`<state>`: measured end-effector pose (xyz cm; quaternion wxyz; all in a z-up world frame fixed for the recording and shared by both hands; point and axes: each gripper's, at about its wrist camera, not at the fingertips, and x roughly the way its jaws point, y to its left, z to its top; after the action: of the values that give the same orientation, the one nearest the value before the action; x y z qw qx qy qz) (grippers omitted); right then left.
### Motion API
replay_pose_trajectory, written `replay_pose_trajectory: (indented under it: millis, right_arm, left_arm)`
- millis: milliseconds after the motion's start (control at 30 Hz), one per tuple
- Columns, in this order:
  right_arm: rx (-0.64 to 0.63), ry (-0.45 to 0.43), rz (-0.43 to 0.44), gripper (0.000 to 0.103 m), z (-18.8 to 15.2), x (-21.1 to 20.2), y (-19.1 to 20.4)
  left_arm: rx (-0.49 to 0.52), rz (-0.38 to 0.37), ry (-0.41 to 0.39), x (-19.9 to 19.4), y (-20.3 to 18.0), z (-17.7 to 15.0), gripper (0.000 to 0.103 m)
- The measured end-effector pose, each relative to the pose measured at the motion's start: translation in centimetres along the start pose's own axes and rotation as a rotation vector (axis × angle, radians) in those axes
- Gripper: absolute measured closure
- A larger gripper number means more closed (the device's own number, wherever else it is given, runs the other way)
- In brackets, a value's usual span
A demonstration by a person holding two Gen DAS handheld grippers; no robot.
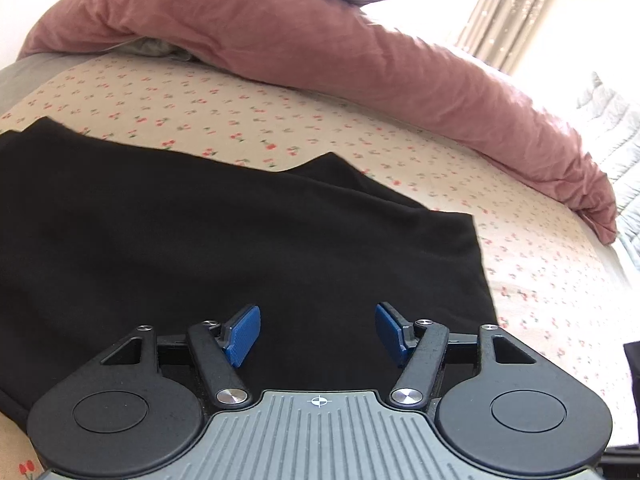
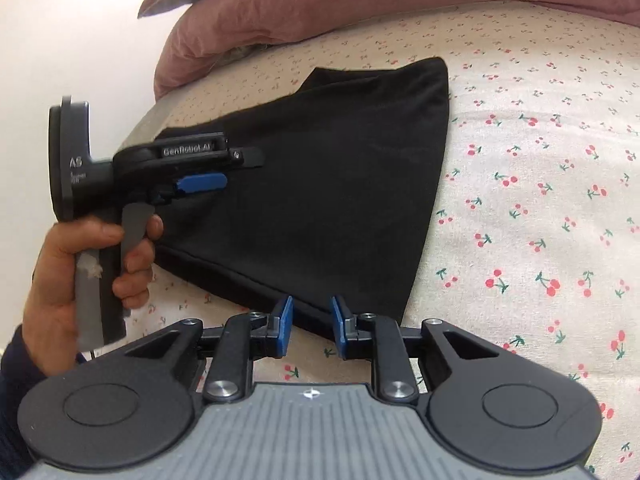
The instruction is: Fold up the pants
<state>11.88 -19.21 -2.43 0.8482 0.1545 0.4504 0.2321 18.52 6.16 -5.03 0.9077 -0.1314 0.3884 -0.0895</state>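
1. Left wrist view: the near and left parts of the black pants (image 1: 224, 248) are cut off by the frame and by the gripper body, so their full outline cannot be made out.
2. The black fabric is so dark that its folds and seams are hard to read; only faint creases are seen near the far edge.
3. The pants are spread flat on the cherry-print sheet (image 1: 280, 120), with a pink duvet (image 1: 360, 60) bunched behind them.
4. The left gripper (image 1: 318, 334) is held tilted down over the pants, its blue pads well apart and nothing clamped between them.
5. In the right wrist view, a hand (image 2: 68, 276) is seen wrapped around the left gripper's handle, a dark sleeve cut off at the frame edge.
6. The right gripper (image 2: 310, 330) is angled down at the near hem of the pants, its pads drawn close with a narrow gap; whether the hem is pinched cannot be told.
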Motion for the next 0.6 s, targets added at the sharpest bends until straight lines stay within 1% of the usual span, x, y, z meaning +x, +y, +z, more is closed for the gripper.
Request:
replay_pose_trajectory:
  millis: [67,167,233,300,333,367,433,500,567,600]
  right_arm:
    - [0.050,-0.024,-0.013,0.082,0.4,-0.5,-0.4]
    - [0.081,-0.034,0.022,0.081,0.5,-1.2,-0.6]
    - [0.087,-0.041,0.044,0.081,0.5,-1.4,-0.6]
    - [0.114,-0.035,0.042,0.081,0.5,-1.4,-1.1]
    - [0.121,-0.029,0.035,0.081,0.6,-1.3,-1.2]
    - [0.124,-0.028,0.031,0.081,0.8,-1.2,-1.1]
    - [0.135,-0.044,0.057,0.081,0.9,-1.9,-1.2]
    - [0.143,-0.077,0.104,0.081,1.0,-3.1,-1.2]
    - [0.154,-0.100,0.116,0.078,1.1,-3.9,-1.7]
    - [0.163,-0.106,0.109,0.078,1.3,-4.1,-2.1]
  left_arm:
    - [0.048,-0.029,-0.012,0.2,-1.9,0.5,0.043]
    - [0.116,-0.082,-0.001,2.1,-5.2,2.0,0.045]
    - [0.141,-0.150,0.056,4.6,-7.9,3.4,0.046]
    - [0.147,-0.186,0.106,7.2,-9.9,4.4,0.046]
    - [0.153,-0.182,0.137,8.9,-10.9,4.9,0.046]
    - [0.161,-0.157,0.159,10.3,-11.7,5.2,0.046]
    - [0.201,-0.068,0.192,13.0,-13.2,5.6,0.046]
    - [0.260,-0.005,0.170,14.4,-14.4,5.8,0.046]
    - [0.295,0.038,0.161,15.1,-15.4,6.1,0.046]
    - [0.313,0.060,0.154,15.4,-15.8,6.3,0.046]
